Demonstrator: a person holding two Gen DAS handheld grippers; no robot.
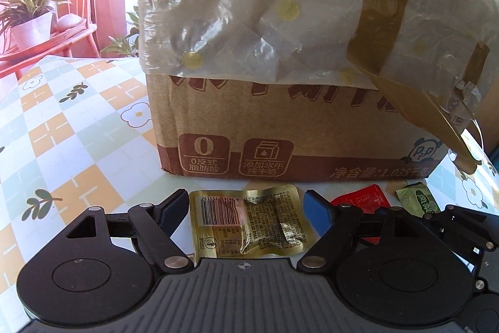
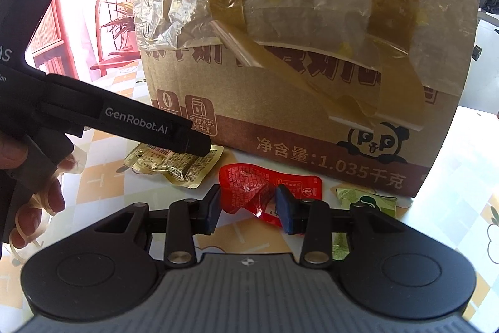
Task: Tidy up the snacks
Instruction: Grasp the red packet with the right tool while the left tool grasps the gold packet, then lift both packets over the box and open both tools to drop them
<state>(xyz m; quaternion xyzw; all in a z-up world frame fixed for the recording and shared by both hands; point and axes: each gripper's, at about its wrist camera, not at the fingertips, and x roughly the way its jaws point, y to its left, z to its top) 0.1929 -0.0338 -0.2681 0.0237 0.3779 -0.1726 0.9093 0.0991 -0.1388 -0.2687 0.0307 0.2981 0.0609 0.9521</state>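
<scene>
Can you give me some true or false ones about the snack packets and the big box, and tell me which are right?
1. The right gripper is shut on the red packet. True.
2. The gold packet is inside the cardboard box. False: it lies on the tablecloth in front of the box.
3. The left gripper is open, with the gold packet between its fingers. True.
4. The green packet sits left of the gold one. False: seen from the right wrist, it is at the far right, beyond the red packet.
5. The box has a panda drawn on it. True.
</scene>
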